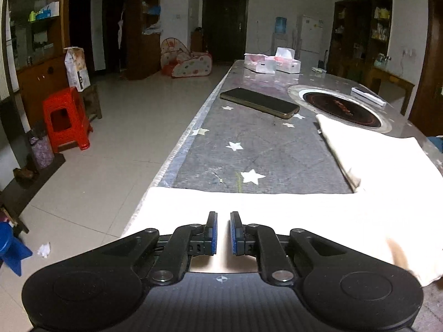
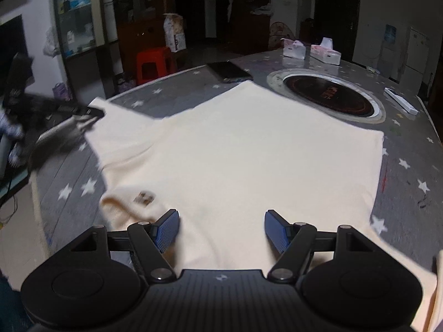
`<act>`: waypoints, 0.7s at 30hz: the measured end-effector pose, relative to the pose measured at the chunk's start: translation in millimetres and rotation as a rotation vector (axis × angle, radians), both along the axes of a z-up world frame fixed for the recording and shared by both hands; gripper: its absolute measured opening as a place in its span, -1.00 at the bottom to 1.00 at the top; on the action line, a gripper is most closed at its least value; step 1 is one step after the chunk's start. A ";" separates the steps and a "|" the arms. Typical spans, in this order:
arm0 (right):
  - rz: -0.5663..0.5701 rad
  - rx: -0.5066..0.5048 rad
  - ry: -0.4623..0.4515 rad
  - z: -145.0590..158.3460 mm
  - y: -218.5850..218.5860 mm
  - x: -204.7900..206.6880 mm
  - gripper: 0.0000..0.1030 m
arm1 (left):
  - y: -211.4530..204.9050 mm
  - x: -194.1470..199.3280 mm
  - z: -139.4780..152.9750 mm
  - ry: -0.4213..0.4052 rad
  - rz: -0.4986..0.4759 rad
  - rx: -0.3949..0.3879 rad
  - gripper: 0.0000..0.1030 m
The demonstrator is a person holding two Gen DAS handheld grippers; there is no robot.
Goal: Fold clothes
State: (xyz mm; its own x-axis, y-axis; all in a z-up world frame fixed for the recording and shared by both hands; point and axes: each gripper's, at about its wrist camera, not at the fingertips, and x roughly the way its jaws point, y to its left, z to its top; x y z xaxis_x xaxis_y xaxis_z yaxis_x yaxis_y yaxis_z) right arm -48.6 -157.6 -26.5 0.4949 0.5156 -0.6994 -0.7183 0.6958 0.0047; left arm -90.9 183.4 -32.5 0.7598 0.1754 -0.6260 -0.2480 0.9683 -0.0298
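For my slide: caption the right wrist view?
Open right gripper hovers over cream shirt spread on star-patterned table.

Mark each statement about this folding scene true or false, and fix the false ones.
1. The cream garment lies spread on the star-patterned table. True.
2. The right claw is clamped shut. False: its jaws stand wide apart above the garment.
3. A dark phone lies on the table beyond the garment. True.
4. The red stool stands on the table. False: it stands on the floor.
5. The left claw has its jaws nearly together. True.
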 end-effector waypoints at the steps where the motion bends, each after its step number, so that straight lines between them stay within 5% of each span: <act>1: 0.001 -0.001 -0.010 -1.1 -1.4 -5.4 0.36 | 1.1 0.7 0.1 0.002 0.006 0.002 -0.77; 7: -0.053 0.067 -0.008 8.2 -25.9 -16.5 0.36 | 2.2 5.4 2.5 0.021 0.019 0.032 -0.77; 15: -0.331 0.151 0.022 10.1 -97.6 20.9 0.36 | -14.8 11.2 15.5 -0.009 -0.030 0.016 -0.76; 21: -0.503 0.125 0.032 -8.5 -139.5 37.6 0.34 | -45.8 21.4 29.8 -0.045 -0.129 0.011 -0.70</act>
